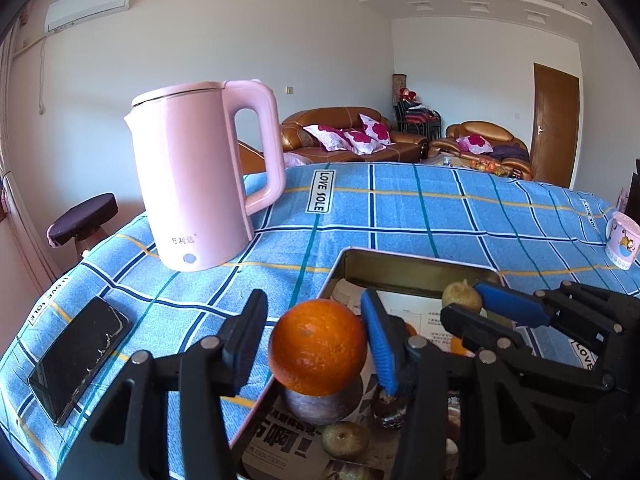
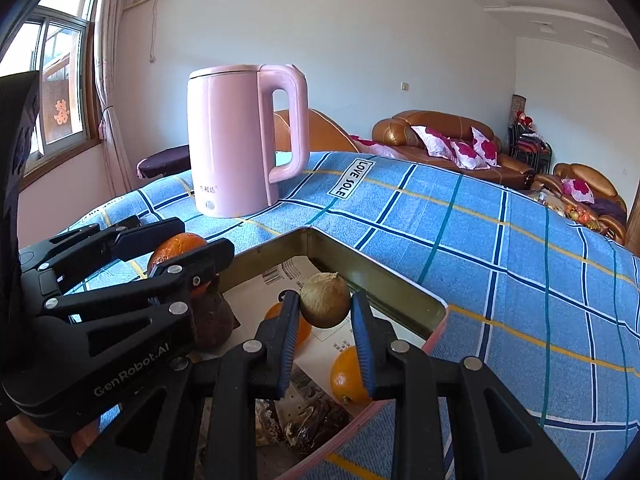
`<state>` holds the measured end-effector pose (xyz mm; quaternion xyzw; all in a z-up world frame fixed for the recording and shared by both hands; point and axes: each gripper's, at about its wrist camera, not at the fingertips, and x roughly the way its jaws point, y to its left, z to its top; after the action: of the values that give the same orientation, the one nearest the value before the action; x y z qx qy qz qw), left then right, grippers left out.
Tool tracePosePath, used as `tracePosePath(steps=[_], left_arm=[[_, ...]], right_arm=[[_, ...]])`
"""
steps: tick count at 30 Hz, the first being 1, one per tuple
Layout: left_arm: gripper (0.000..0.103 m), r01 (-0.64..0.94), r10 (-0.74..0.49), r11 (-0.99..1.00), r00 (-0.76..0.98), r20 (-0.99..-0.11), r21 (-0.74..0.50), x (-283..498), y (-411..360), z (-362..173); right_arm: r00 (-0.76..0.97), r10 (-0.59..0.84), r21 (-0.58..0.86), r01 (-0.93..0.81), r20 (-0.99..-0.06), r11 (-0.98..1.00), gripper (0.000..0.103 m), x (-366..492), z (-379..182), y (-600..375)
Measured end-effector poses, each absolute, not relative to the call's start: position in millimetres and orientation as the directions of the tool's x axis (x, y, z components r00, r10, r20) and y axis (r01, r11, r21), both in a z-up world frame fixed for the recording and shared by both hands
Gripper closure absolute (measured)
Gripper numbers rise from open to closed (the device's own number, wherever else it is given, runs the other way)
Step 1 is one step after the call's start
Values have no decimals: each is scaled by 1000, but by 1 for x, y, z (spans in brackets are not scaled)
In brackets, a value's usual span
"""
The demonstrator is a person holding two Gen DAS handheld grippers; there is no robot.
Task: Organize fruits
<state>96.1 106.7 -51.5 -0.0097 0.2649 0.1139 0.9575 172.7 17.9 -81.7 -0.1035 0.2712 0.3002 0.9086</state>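
Orange (image 1: 318,347) | left hand-held gripper (image 1: 316,344) clamping it above tin (image 1: 416,270) | right hand-held gripper (image 2: 325,320) clamping brown fruit (image 2: 325,300) | next: likely lowering, releasing

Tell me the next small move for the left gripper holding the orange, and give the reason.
Probably lower the left gripper a little and open it. It holds the orange above the paper-lined tin tray, over a dark round fruit, so a slight shift toward bare paper first may avoid stacking.
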Motion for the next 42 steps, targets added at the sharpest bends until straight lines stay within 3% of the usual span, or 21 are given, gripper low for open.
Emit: tracePosePath(steps=[8, 13, 16, 19, 21, 23, 42], left_arm=[[33, -253, 242, 966, 840, -485, 45, 87, 109, -48], [22, -259, 235, 966, 865, -443, 7, 71, 111, -41], [17, -262, 238, 965, 875, -421, 1, 62, 109, -37], [15, -250, 225, 968, 887, -403, -10, 55, 106, -33], [5, -240, 215, 971, 896, -388, -17, 49, 104, -30], [2, -235, 215, 972, 906, -366, -12, 44, 99, -27], [2, -240, 218, 971, 910, -352, -19, 35, 95, -23]], right_arm=[[688, 485, -2, -577, -540, 817, 60, 172, -80, 9], [723, 487, 24, -548, -490, 836, 41, 163, -75, -7], [759, 482, 30, -524, -437, 851, 35, 156, -70, -17], [780, 468, 24, -505, -415, 863, 34, 151, -68, -22], [791, 458, 24, -492, -405, 870, 34, 149, -67, -25], [797, 450, 25, -482, -402, 876, 34, 148, -67, -28], [813, 451, 32, -474, -368, 880, 33, 134, -57, -40]])
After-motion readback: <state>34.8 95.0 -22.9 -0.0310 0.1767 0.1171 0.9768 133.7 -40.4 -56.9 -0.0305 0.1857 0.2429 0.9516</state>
